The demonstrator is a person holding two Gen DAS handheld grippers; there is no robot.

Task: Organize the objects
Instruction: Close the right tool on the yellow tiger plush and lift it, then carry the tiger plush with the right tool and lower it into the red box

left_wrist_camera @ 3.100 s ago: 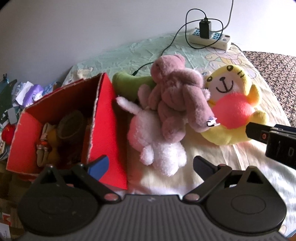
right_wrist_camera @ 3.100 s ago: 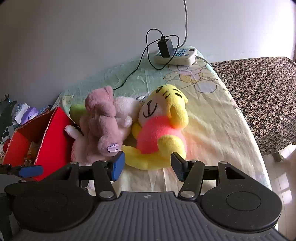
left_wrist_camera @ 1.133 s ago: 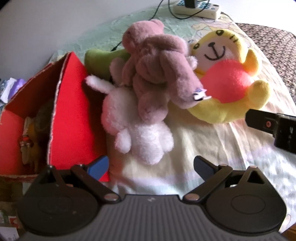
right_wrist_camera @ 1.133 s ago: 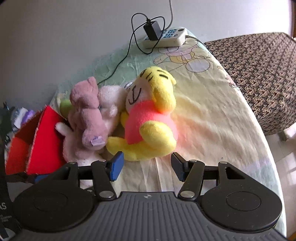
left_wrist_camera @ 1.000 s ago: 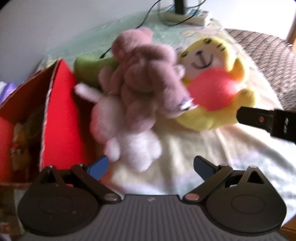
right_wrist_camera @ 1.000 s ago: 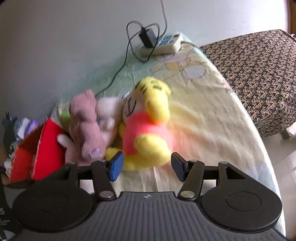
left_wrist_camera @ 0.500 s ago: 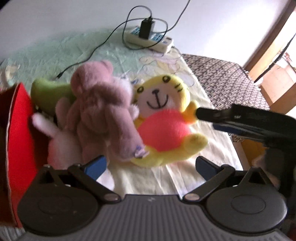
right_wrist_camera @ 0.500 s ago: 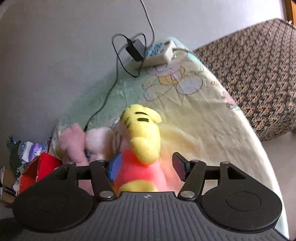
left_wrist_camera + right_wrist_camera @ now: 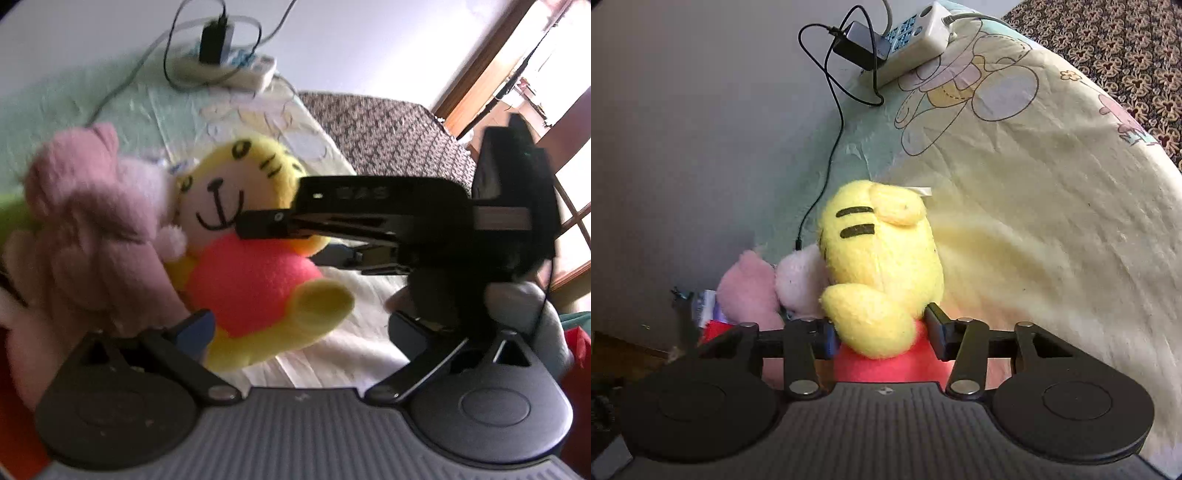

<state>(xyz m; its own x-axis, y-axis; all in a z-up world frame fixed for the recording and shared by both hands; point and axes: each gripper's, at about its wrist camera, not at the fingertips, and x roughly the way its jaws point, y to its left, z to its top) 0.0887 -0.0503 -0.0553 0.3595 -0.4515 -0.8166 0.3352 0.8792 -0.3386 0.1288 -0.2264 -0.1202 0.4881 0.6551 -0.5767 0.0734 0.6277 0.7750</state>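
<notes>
- Left wrist view: left gripper (image 9: 301, 325) spread wide, nothing gripped; yellow plush (image 9: 255, 266) lies just ahead of its left finger, mauve plush (image 9: 92, 206) left.
- Right wrist view: right gripper (image 9: 881, 334) has just been closing, clamped around yellow plush (image 9: 882, 251) at the neck.

Yellow tiger plush (image 9: 882, 258), pink-bellied, leaning against pink plush (image 9: 92, 221).

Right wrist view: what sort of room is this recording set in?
Most likely a bedroom at home: plush toys such as the yellow tiger lie on a cartoon-print bedsheet, a power strip sits against the wall, and a patterned bedspread lies beside.
</notes>
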